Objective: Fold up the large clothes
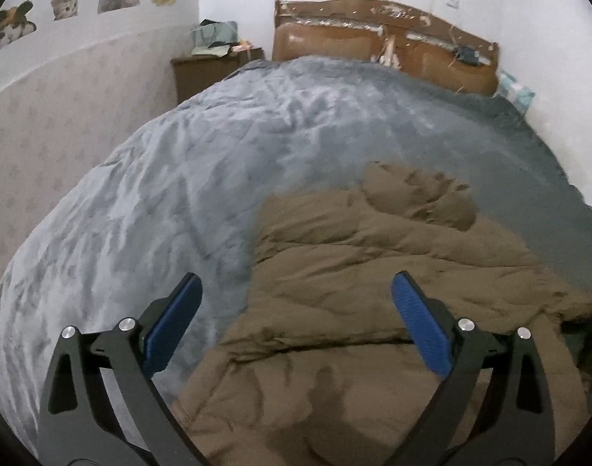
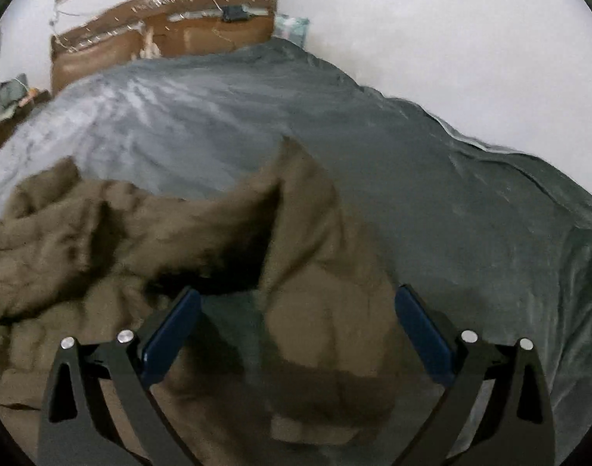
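Garment: a large olive-brown quilted padded coat [image 1: 373, 310] lies crumpled on the near part of a bed covered by a grey-blue plush blanket [image 1: 160, 178].
Position on bed: the coat sits toward the bed's near right side in the left wrist view; in the right wrist view it fills the lower left and centre [image 2: 121, 233].
Shape now: rumpled, with puffy quilted ridges; one long part, likely a sleeve [image 2: 319, 279], runs toward the right gripper, apart from the main heap.
Left gripper [image 1: 296, 291]: black frame with blue ribbed pads, jaws spread wide, holding nothing, above the coat's left edge.
Right gripper [image 2: 297, 303]: the same build, jaws also spread wide and empty, with the sleeve lying between the fingers' line of sight.
Contact: I cannot tell whether either gripper touches the fabric.
Likely handling: soft, bulky and springy (the padding will probably puff back after pressing); light for its size, with a fairly smooth shell that may slip.
Where to take hold: pinch a seam, hem or cuff edge rather than a thick padded panel, one gripper at each side.
Background: a worn brown wooden headboard [image 1: 385, 46] and a dark wooden bedside cabinet [image 1: 206, 73].
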Action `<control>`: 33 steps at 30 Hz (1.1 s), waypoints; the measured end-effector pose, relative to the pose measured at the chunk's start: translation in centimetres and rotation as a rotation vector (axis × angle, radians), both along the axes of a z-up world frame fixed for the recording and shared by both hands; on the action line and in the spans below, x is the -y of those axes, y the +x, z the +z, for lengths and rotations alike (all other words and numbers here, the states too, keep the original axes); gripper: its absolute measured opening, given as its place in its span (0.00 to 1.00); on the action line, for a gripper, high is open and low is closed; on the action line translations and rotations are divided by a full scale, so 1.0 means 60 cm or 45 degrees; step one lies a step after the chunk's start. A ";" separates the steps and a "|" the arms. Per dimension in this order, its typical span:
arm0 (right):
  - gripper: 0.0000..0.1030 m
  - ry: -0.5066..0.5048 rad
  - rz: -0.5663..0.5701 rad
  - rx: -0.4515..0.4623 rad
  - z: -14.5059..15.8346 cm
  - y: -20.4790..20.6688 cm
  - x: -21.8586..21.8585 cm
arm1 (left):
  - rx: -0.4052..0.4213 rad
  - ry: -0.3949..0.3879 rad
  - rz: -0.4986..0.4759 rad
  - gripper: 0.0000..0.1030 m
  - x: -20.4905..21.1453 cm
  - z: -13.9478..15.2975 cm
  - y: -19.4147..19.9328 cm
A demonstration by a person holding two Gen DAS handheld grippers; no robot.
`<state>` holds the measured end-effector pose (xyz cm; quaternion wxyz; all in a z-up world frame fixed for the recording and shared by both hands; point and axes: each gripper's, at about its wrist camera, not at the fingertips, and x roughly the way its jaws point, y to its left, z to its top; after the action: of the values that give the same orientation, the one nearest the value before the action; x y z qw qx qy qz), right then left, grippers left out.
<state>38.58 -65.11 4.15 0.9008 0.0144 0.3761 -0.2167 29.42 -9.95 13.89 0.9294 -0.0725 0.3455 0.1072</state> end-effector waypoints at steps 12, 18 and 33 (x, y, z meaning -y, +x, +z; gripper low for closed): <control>0.16 -0.043 -0.182 0.186 0.052 -0.015 0.063 | 0.008 -0.076 0.041 0.95 -0.055 -0.001 -0.020; 0.16 -0.216 -0.177 0.463 0.218 0.006 0.046 | 0.002 -0.127 0.082 0.95 -0.097 -0.005 -0.023; 0.52 0.443 0.805 0.110 0.064 0.133 -0.352 | -0.011 -0.223 0.048 0.95 -0.099 -0.020 -0.013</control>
<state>46.58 -43.97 7.97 0.9224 0.0594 0.3548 0.1407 28.62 -3.98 12.70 0.9158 -0.1596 0.3562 0.0944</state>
